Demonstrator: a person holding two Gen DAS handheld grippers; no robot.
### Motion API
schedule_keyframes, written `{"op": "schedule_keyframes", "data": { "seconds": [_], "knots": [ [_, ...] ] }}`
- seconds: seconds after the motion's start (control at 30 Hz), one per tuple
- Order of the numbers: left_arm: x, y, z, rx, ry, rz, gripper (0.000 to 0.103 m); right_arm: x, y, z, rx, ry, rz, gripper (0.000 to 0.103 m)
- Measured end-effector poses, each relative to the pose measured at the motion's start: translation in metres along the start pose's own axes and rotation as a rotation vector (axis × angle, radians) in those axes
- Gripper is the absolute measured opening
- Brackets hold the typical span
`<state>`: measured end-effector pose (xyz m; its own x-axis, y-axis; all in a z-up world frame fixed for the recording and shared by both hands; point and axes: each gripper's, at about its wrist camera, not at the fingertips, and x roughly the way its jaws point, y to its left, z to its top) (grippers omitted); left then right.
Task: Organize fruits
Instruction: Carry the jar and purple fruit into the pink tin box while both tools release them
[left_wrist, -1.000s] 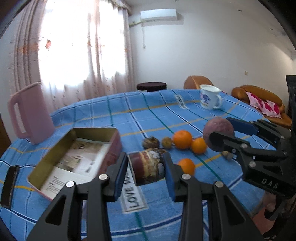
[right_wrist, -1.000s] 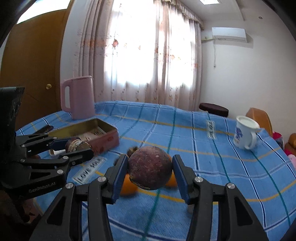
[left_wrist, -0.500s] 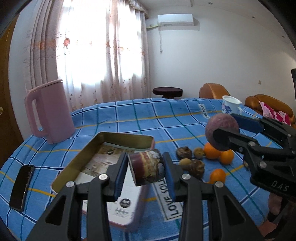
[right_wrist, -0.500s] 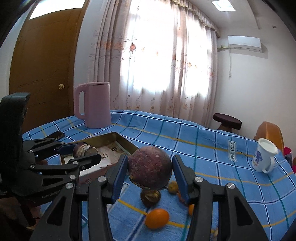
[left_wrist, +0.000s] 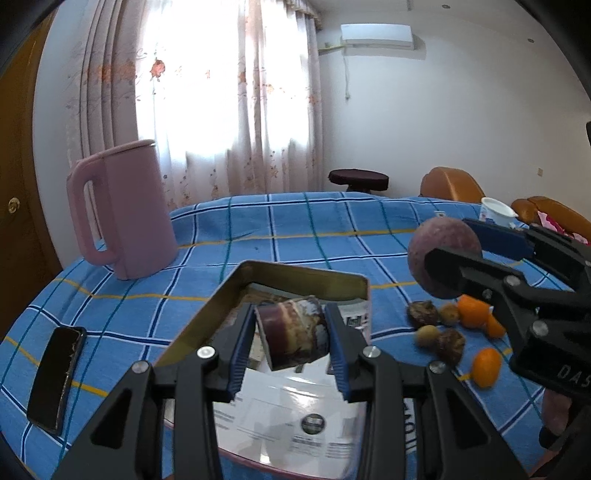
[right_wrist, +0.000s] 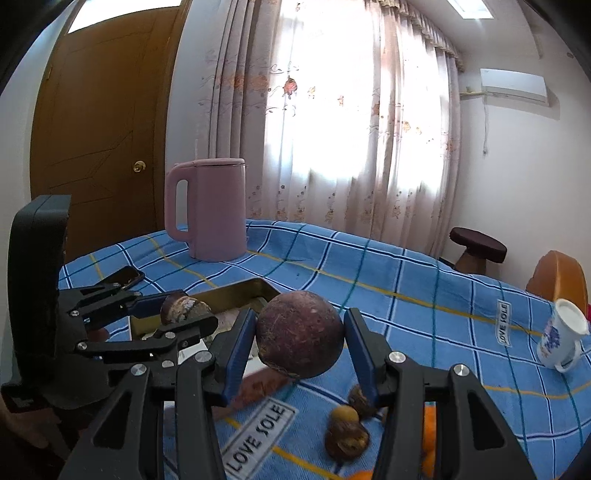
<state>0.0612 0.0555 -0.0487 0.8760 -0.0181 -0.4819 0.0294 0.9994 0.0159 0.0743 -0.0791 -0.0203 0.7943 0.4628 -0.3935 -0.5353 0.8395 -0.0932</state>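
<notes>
My left gripper (left_wrist: 291, 343) is shut on a stubby dark-purple piece of fruit with pale streaks (left_wrist: 293, 338), held over the open gold tin box (left_wrist: 295, 277). My right gripper (right_wrist: 301, 341) is shut on a round purple-brown fruit (right_wrist: 300, 334), held above the blue checked cloth just right of the box (right_wrist: 236, 293). In the left wrist view that round fruit (left_wrist: 441, 249) and the right gripper (left_wrist: 480, 254) hang at the right. Small oranges (left_wrist: 485, 367) and brown fruits (left_wrist: 450, 341) lie on the cloth below.
A pink jug (left_wrist: 123, 212) stands at the back left of the table. A black phone (left_wrist: 55, 374) lies near the left edge. A white mug (right_wrist: 563, 341) stands at the right. A dark stool (right_wrist: 478, 249) and orange seats are beyond the table.
Both grippers have carried their fruits to the left, toward the tin box. The left one now hangs over the box; the loose fruits have slid to the right in view.
</notes>
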Motion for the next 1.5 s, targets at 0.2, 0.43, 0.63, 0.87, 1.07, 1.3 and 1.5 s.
{"op": "schedule_keyframes", "data": {
  "seconds": [0.2,0.43,0.63,0.87,1.07,1.3,1.5],
  "knots": [
    [0.011,0.017,0.003,-0.008,0.016,0.034,0.040,0.025,0.010,0.006,-0.012,0.022,0.016,0.051],
    [0.024,0.034,0.004,-0.010,0.048,0.066,0.040,0.054,0.023,0.004,-0.024,0.075,0.040,0.051],
    [0.034,0.046,0.003,-0.025,0.085,0.080,0.040,0.070,0.026,-0.001,-0.021,0.118,0.048,0.051],
    [0.040,0.051,0.001,-0.030,0.113,0.085,0.040,0.086,0.033,-0.006,-0.028,0.169,0.063,0.052],
    [0.047,0.053,0.003,-0.032,0.127,0.081,0.040,0.096,0.036,-0.012,-0.036,0.210,0.069,0.052],
    [0.040,0.053,0.007,-0.052,0.102,0.097,0.061,0.087,0.035,-0.011,-0.036,0.192,0.058,0.064],
    [0.005,0.036,0.012,-0.043,0.013,0.080,0.075,0.031,0.013,-0.012,0.000,0.133,0.020,0.068]
  ]
}}
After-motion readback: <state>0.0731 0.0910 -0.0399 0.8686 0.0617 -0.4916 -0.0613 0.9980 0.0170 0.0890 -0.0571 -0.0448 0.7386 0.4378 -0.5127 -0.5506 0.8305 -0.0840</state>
